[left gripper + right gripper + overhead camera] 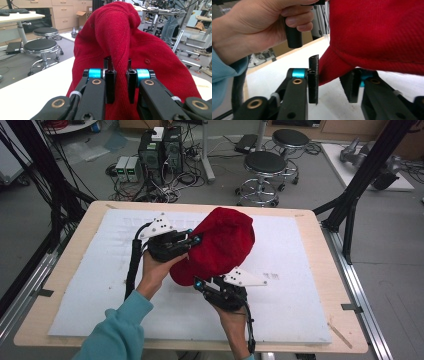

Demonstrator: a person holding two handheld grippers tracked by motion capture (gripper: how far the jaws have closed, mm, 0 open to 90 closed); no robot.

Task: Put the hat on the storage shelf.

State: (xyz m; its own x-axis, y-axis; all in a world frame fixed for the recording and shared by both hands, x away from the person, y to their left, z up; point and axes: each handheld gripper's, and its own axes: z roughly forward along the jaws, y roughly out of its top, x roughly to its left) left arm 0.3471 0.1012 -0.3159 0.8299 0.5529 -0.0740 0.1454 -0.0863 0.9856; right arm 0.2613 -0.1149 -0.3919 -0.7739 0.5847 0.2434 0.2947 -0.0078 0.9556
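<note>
- Red cap (220,247) held above the white counter (100,285).
- Left gripper (121,75): fingers clamped on a fold of the cap.
- Right gripper (329,80): fingers narrow, cap edge between them, contact unclear.

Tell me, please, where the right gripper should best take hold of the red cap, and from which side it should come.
Probably the brim edge. The red cap hangs lifted off the white mat, its crown pinched by the left gripper. The brim's stiff, thin corner points down between the right gripper jaws, so coming from below and the person's side looks best. The crown is soft and would bunch.
</note>
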